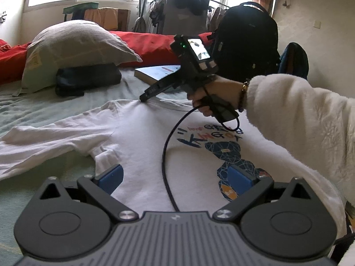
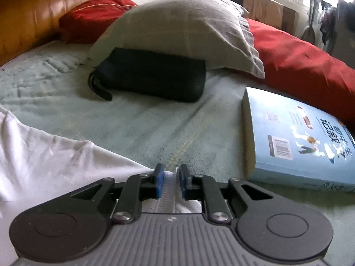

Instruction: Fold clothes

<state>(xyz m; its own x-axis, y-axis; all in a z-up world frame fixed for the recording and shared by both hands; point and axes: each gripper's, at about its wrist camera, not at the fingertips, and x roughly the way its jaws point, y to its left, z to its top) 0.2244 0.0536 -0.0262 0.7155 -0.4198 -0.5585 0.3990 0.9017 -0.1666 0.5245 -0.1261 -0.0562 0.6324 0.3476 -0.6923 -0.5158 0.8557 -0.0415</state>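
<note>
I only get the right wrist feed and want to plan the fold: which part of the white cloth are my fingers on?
Observer: The right gripper pinches the white T-shirt at its neckline, near one shoulder.
Operator: Is it lying face up?
Observer: Yes, the blue bear print shows on top.
Operator: And the other gripper?
Observer: The left gripper is open over the shirt's body, gripping nothing.
</note>
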